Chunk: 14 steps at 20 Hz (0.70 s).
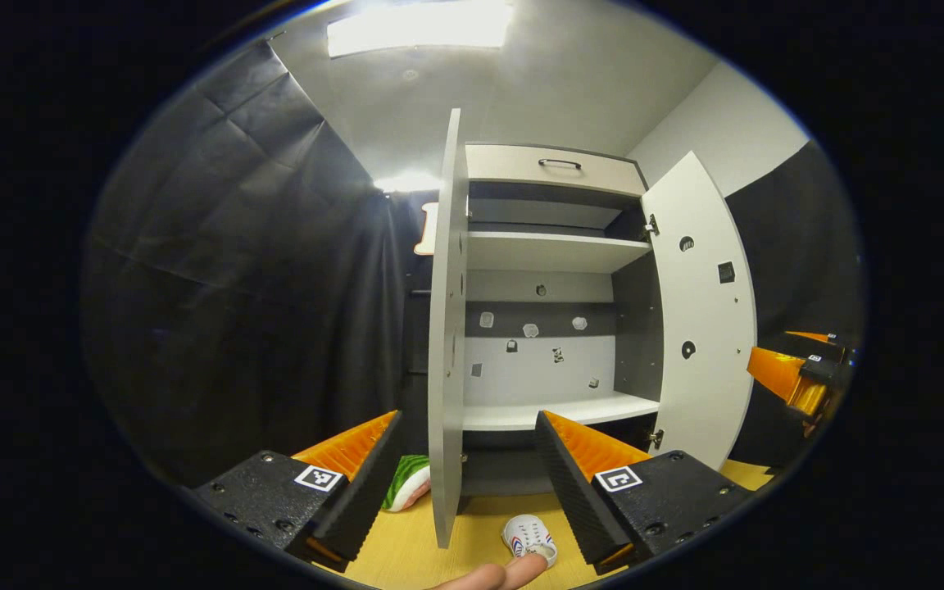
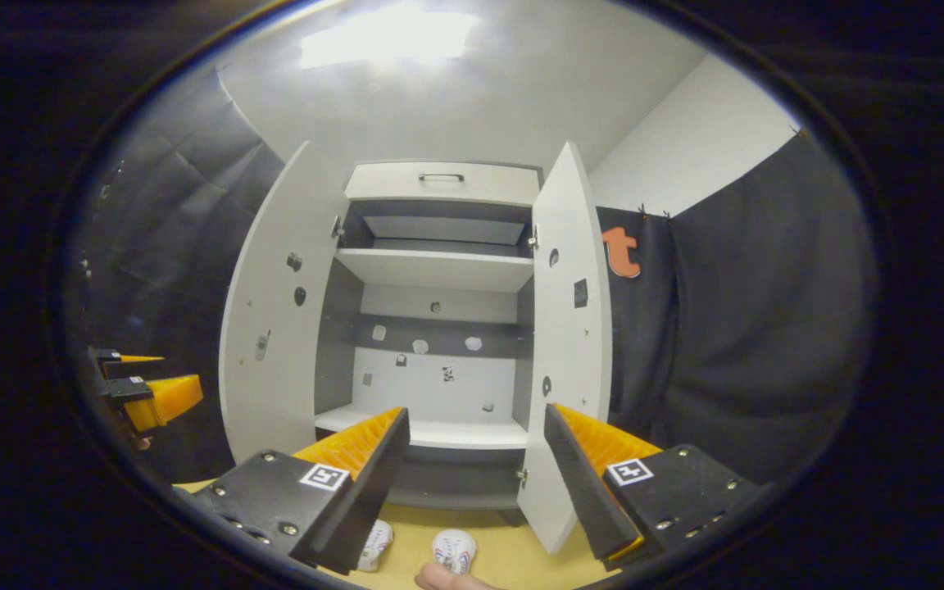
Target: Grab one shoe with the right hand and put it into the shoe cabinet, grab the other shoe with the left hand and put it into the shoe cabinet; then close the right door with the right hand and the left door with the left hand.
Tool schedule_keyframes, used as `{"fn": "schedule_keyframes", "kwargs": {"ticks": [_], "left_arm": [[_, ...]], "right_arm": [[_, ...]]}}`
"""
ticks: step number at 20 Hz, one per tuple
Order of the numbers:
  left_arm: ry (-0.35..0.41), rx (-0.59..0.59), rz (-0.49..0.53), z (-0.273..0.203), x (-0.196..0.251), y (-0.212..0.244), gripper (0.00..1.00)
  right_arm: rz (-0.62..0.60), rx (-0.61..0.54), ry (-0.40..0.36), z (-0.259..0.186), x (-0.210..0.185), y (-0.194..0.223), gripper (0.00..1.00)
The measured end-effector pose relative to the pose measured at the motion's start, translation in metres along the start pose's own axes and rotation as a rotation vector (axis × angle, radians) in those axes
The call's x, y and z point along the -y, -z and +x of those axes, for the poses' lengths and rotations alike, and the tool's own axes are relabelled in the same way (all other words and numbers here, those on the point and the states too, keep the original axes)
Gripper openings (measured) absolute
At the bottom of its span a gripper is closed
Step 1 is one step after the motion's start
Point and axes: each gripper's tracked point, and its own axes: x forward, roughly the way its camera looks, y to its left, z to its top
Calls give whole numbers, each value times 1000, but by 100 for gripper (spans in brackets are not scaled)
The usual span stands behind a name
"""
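Both grippers are hanging spread and empty before the shoe cabinet (image 2: pixel 439 328), apparently lining up for a first pick. Below the right gripper (image 2: pixel 476 459), 2 white shoes (image 2: pixel 453 547) are lying on the wooden floor (image 2: pixel 513 549). Both doors are standing wide, and the left door's (image 1: pixel 447 328) edge is jutting between the left gripper's (image 1: pixel 472 467) fingers, crowding its reach.

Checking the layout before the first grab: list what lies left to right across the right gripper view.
Left gripper → cabinet's left door → open shelves → cabinet's right door → black cloth wall. Low down, two white shoes stand side by side on the floor.
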Motion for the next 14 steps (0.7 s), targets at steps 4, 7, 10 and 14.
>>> {"fn": "schedule_keyframes", "kwargs": {"ticks": [4,7,10,14], "left_arm": [[67,-30,18,-8,17,19,96],[40,-7,28,-13,10,25,96],[18,-17,-6,-15,7,37,96],[22,-40,-15,-8,7,55,96]], "right_arm": [[-27,1,-62,-9,-17,17,98],[-45,9,-65,-9,-18,36,98],[-60,-48,-55,-2,-19,76,98],[-102,-131,-49,10,-32,144,98]]}}
